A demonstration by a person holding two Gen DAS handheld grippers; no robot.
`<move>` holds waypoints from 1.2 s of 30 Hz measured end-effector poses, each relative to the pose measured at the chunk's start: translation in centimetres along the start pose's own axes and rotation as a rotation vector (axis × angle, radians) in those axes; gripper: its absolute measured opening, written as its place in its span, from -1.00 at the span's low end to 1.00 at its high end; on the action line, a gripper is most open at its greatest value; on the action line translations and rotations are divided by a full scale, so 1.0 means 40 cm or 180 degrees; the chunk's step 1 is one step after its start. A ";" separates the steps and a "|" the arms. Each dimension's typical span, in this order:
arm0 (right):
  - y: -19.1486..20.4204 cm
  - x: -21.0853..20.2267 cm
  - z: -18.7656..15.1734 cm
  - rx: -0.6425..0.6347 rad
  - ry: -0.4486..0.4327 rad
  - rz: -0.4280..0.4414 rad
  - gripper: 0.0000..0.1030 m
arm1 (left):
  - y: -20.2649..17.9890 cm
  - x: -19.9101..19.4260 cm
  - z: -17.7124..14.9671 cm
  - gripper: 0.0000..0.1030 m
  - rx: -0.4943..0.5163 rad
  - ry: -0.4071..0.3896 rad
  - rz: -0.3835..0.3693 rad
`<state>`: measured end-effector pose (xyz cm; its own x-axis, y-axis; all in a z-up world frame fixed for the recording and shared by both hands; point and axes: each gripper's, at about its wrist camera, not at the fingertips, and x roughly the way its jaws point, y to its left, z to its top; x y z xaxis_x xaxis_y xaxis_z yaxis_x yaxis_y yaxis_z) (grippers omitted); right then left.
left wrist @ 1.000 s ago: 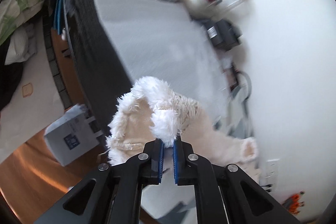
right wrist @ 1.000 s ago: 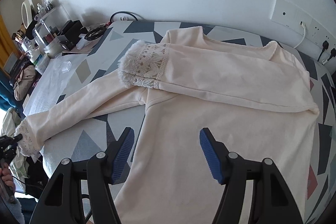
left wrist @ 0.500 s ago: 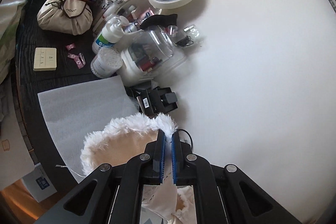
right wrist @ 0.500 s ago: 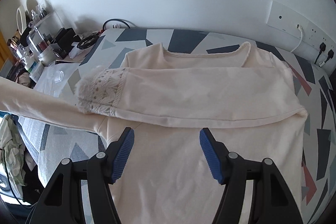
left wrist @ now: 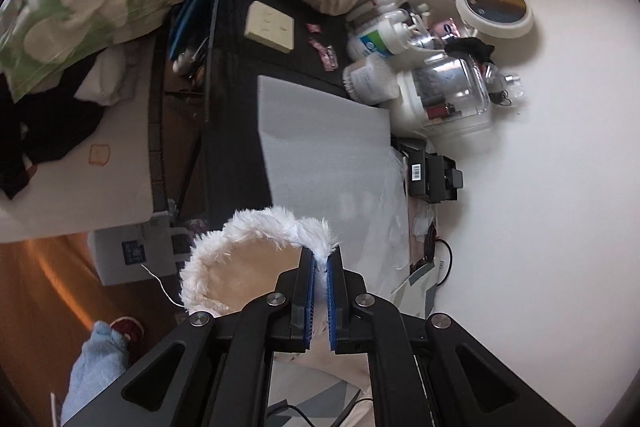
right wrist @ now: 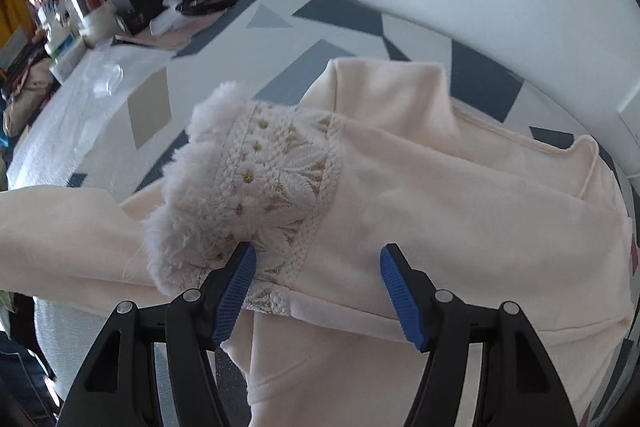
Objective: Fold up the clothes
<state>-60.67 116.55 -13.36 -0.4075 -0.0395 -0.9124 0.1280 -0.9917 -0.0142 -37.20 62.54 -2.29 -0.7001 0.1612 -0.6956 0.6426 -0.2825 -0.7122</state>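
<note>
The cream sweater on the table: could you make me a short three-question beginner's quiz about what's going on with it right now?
1. True or false: the left gripper is shut on the sweater's furry cuff.
2. What lies under the right gripper? A) a towel B) the folded sleeve with a lace band C) a sock
3. Fill in: the right gripper's jaws are ____.

Key: 1 true; 2 B; 3 open

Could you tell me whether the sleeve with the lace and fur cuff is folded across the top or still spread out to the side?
Folded: the lace-and-fur cuff lies across the cream top.
</note>
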 end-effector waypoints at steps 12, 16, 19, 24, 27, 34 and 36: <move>0.013 0.064 0.074 0.0097 -0.0045 -0.0031 0.75 | 0.043 -0.097 0.009 -1.00 -0.0106 -0.0437 -0.0024; 0.009 0.039 0.100 -0.0005 0.0060 0.0093 0.72 | -0.016 -0.067 -0.017 -1.00 0.0226 -0.0245 -0.0088; -0.045 -0.056 0.114 -0.0038 -0.0267 0.0215 0.72 | -0.035 -0.010 -0.076 -0.99 0.0471 0.0006 -0.0043; -0.122 -0.014 0.245 0.0081 -0.0162 -0.0075 0.72 | -0.005 0.159 -0.212 -0.98 0.0460 0.0628 0.0149; -0.112 0.091 0.285 -0.0008 0.0095 -0.0148 0.71 | 0.009 0.246 -0.288 -0.98 0.0426 0.0878 0.0292; -0.130 0.183 0.317 0.0230 0.0137 -0.0284 0.97 | 0.029 0.315 -0.360 -0.98 0.0400 0.1021 0.0485; -0.157 0.199 0.343 0.0370 0.0111 -0.0272 0.97 | 0.038 0.311 -0.358 -0.98 0.0373 0.0942 0.0493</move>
<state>-77.12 120.78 -14.90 -0.3803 0.0479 -0.9236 -0.0121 -0.9988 -0.0468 -40.48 77.68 -13.37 -0.4657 0.3700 -0.8039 0.6819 -0.4290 -0.5925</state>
